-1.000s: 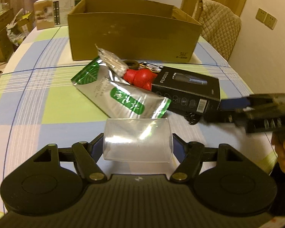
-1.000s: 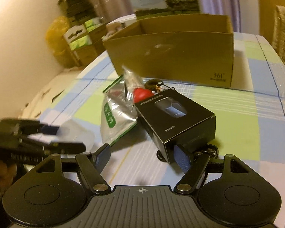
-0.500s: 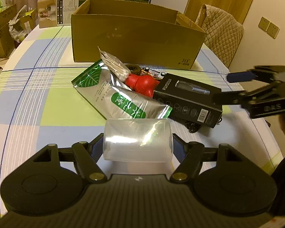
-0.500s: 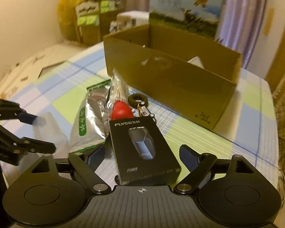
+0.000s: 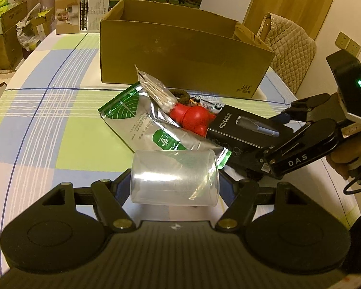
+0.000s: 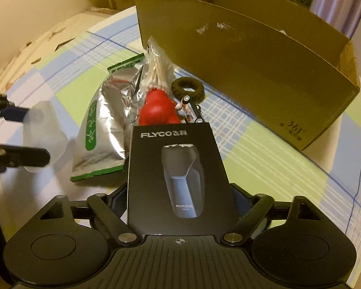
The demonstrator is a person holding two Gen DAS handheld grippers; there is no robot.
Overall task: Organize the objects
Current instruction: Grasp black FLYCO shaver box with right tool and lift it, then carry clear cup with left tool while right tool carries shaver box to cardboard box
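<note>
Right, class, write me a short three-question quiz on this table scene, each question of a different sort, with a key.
1. True or false: the left tool holds a clear plastic cup lying on its side.
2. Which thing sits between the fingers of the right tool? A) the red toy B) the black shaver box C) the silver tea pouch
3. Fill in: the open cardboard box stands ____ the pile of loose things, seen from the left tool.

Key: 1 true; 2 B; 3 behind. The right tool's jaws have just been opening and straddle the shaver box without clearly gripping it.
</note>
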